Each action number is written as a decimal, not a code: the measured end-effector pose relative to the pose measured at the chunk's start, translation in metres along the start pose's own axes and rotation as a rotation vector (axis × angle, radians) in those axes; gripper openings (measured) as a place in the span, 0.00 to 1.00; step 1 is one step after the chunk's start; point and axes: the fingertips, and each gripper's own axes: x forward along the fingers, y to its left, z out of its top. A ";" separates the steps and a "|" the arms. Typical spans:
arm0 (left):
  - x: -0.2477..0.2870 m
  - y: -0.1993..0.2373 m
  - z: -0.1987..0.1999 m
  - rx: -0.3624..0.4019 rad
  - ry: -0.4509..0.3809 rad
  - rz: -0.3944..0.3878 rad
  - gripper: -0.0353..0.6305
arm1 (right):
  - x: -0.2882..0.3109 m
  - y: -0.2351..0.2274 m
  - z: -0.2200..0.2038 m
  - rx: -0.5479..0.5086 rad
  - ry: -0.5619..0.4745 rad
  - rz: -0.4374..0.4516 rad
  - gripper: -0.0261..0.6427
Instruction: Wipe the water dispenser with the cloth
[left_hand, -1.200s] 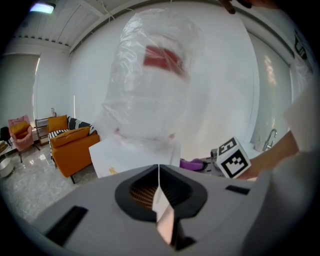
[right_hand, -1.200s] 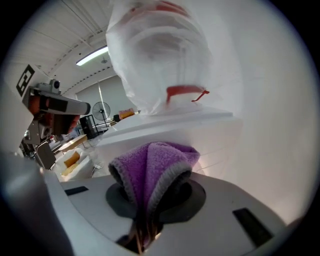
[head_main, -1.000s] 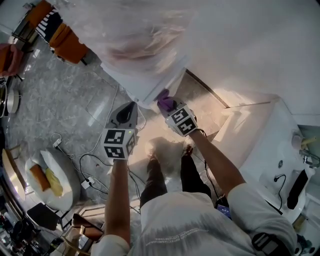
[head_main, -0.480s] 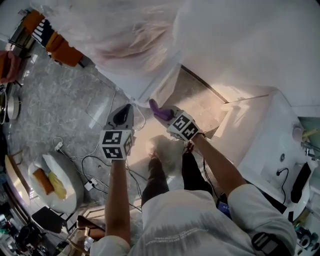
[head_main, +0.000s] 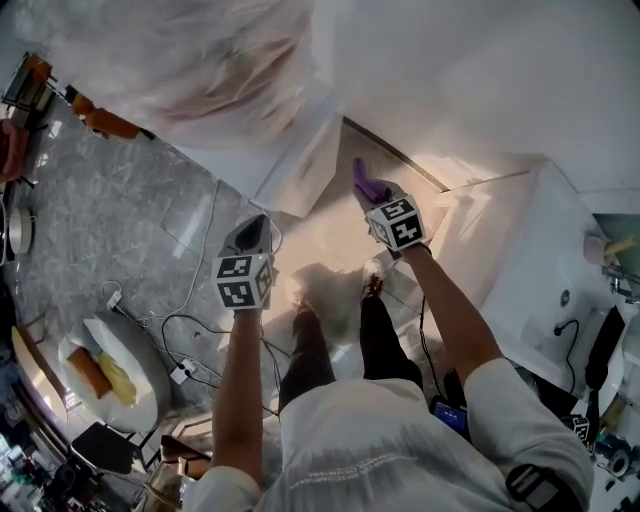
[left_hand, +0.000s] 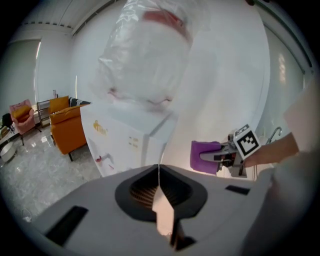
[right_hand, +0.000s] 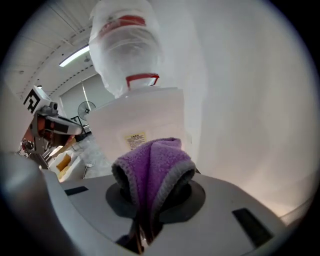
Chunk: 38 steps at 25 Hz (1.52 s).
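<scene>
Right gripper (right_hand: 141, 227) is pinching a folded purple cloth (right_hand: 152, 167) and holding it near the water dispenser (right_hand: 142, 117). The cloth is facing the labelled side panel and looks apart from it. Left gripper (left_hand: 162, 217) is hovering in front of the dispenser, jaws pressed together on nothing.

Risks, as judged: hard pushing could rock the film-wrapped bottle (right_hand: 125, 45) on top of the dispenser, and the cloth could slip out of so narrow a pinch.

Wall (right_hand: 250, 100) is crowding the dispenser on that side, likely limiting reach. Cables (head_main: 190, 325) are trailing over the floor in front of the dispenser, near the feet. Orange chair (left_hand: 67, 130) is standing off the dispenser's other side.
</scene>
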 end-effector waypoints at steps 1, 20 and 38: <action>0.006 -0.001 -0.007 -0.006 0.017 -0.002 0.08 | 0.002 -0.008 -0.002 0.011 0.005 -0.011 0.12; 0.126 -0.028 -0.113 -0.126 0.208 0.010 0.08 | 0.133 -0.082 -0.074 0.294 0.058 -0.003 0.12; 0.181 -0.009 -0.205 -0.149 0.294 -0.028 0.08 | 0.244 -0.028 -0.129 0.414 -0.008 0.151 0.12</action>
